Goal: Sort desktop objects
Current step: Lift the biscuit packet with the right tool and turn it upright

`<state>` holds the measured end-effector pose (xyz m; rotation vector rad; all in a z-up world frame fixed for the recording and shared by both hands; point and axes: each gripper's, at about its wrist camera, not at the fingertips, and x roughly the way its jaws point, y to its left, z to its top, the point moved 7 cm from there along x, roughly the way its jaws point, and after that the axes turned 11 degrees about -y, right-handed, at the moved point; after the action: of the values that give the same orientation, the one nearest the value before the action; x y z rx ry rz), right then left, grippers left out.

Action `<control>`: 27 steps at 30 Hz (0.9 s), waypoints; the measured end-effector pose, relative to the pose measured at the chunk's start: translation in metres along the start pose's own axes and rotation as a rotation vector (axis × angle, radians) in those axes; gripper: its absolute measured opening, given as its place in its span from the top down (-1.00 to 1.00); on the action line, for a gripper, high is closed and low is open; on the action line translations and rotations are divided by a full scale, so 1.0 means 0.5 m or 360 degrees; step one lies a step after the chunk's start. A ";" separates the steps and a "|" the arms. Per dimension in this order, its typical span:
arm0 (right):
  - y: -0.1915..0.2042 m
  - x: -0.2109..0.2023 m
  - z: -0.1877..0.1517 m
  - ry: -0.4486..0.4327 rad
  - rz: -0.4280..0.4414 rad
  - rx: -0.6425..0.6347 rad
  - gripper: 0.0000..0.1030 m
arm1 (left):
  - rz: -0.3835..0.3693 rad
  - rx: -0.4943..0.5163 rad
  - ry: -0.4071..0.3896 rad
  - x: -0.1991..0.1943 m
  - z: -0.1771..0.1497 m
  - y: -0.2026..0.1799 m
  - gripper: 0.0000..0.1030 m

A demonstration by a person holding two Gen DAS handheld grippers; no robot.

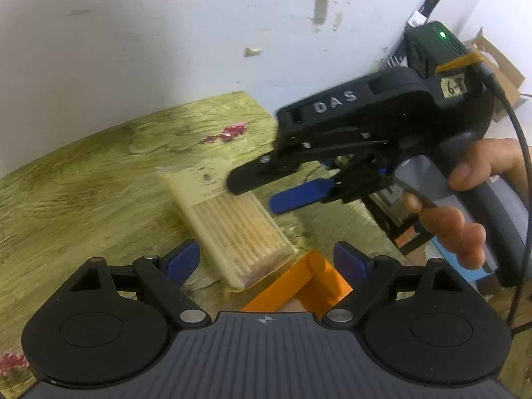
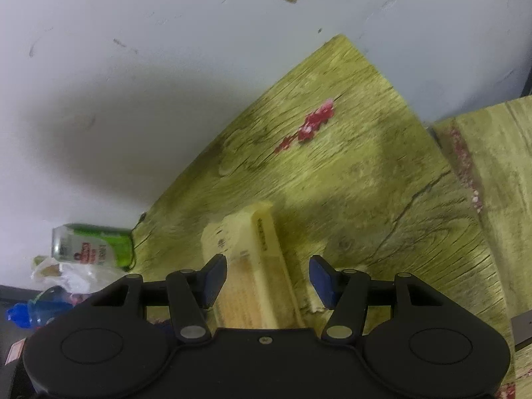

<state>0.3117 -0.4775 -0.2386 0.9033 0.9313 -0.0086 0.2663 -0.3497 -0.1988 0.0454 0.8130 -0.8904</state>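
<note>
A clear plastic box of thin wooden sticks [image 1: 232, 229] lies on the yellow-green wood-print table [image 1: 83, 183], its near end against an orange box [image 1: 299, 286]. My left gripper [image 1: 266, 262] is open, its blue pads on either side of that near end without touching it. My right gripper [image 1: 256, 194], held in a hand [image 1: 465, 199], hovers over the far end of the stick box. In the right wrist view the stick box [image 2: 252, 266] runs between the fingers of the right gripper [image 2: 268, 277], with a plain gap at the right pad [image 2: 321, 279]; it is open.
A white wall stands close behind the table. Off the table's left edge are a green can [image 2: 93, 242], a crumpled plastic bag [image 2: 66, 272] and a blue bottle [image 2: 23, 312]. A second table surface [image 2: 498, 166] adjoins on the right. A cardboard box [image 1: 498, 63] sits behind the right hand.
</note>
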 end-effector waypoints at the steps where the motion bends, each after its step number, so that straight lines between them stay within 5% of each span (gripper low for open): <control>1: 0.003 0.004 0.000 0.0012 0.0014 -0.0002 -0.06 | -0.0008 0.0004 0.0005 0.005 0.000 -0.003 -0.75; 6: 0.028 0.022 -0.003 0.0076 0.0072 -0.0049 -0.06 | 0.0002 0.0003 0.0008 0.014 0.002 -0.003 -0.75; 17: 0.049 0.058 0.001 0.0237 -0.0028 -0.0233 -0.06 | 0.0167 -0.0179 0.0049 0.041 0.017 0.047 -0.62; 27: 0.050 0.078 -0.002 0.0331 -0.0025 -0.0188 -0.18 | 0.0194 -0.0235 0.0139 0.071 0.002 0.055 -0.52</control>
<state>0.3445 -0.4466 -0.2494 0.7973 1.1208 0.1277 0.2989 -0.3561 -0.2289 0.0044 0.9456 -0.7154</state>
